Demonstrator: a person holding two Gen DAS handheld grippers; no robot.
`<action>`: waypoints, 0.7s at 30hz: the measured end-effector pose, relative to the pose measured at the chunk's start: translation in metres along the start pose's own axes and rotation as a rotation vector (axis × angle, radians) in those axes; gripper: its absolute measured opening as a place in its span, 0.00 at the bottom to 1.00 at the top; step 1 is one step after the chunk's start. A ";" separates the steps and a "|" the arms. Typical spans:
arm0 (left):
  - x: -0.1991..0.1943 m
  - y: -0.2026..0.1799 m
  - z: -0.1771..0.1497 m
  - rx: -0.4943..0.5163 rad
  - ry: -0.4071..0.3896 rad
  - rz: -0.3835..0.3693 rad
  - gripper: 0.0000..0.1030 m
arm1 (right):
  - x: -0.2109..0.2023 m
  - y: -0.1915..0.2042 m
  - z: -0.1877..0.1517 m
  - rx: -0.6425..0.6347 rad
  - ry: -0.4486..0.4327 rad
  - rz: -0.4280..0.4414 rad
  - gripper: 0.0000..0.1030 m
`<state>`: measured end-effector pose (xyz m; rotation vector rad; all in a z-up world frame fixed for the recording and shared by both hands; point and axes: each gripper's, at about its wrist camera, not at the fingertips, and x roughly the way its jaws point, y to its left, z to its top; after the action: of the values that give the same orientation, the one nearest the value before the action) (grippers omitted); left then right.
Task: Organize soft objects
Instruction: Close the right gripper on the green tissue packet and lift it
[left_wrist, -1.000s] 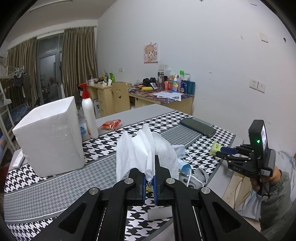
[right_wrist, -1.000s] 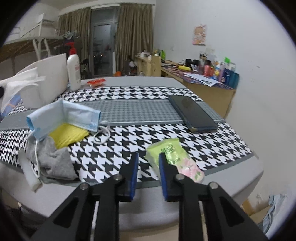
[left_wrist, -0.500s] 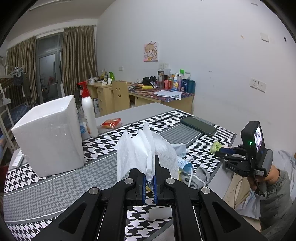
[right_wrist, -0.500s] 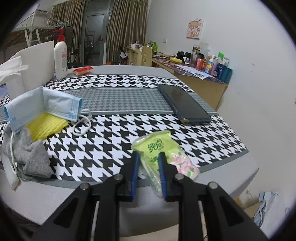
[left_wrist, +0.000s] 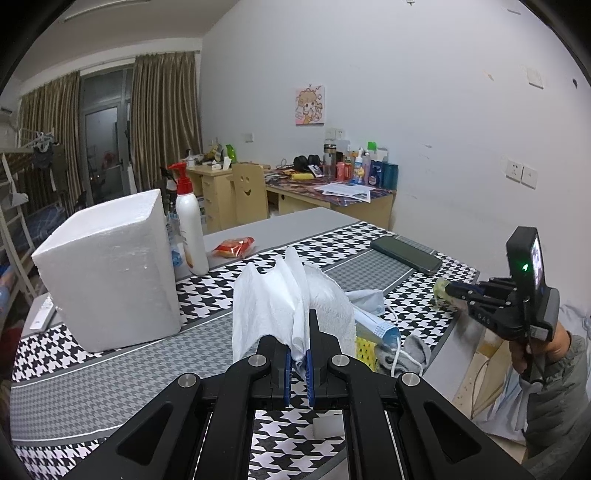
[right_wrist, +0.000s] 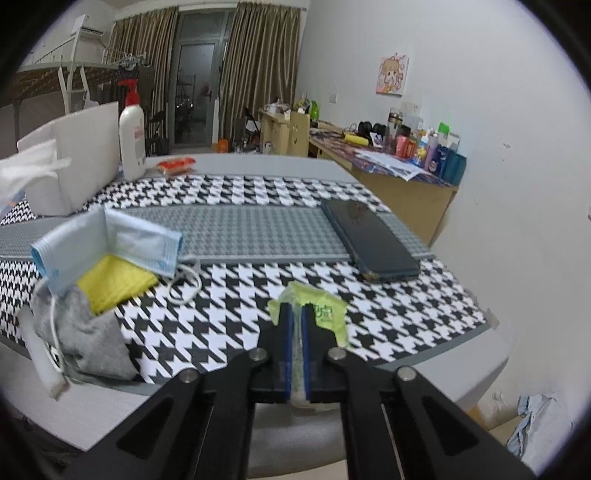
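Near the table edge, right gripper pinches the green packet

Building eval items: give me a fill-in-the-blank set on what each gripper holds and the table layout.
1. The left gripper is shut on white ____.
2. The right gripper pinches a ____ tissue pack.
3. The blue face mask lies partly over a ____ cloth.
4. The phone lies ____ on the table.

Missing: tissue; green; yellow; flat

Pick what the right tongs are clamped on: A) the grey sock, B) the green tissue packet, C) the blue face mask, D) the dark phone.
B: the right tongs have just closed on the green tissue packet, its wrapper pinched between the blue pads, apart from the other three.
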<state>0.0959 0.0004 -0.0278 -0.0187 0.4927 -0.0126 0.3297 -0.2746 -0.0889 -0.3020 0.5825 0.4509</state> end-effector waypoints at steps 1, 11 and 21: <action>0.000 0.001 0.000 -0.001 0.000 0.001 0.06 | -0.002 0.000 0.002 0.003 -0.007 0.005 0.05; 0.002 0.000 0.000 -0.004 0.013 0.000 0.06 | 0.007 0.000 0.001 0.021 0.031 0.034 0.20; 0.009 -0.004 0.003 -0.001 0.012 -0.011 0.06 | 0.010 -0.019 -0.011 0.004 0.038 0.028 0.73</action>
<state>0.1054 -0.0039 -0.0299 -0.0226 0.5042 -0.0235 0.3414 -0.2919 -0.1004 -0.2991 0.6254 0.4712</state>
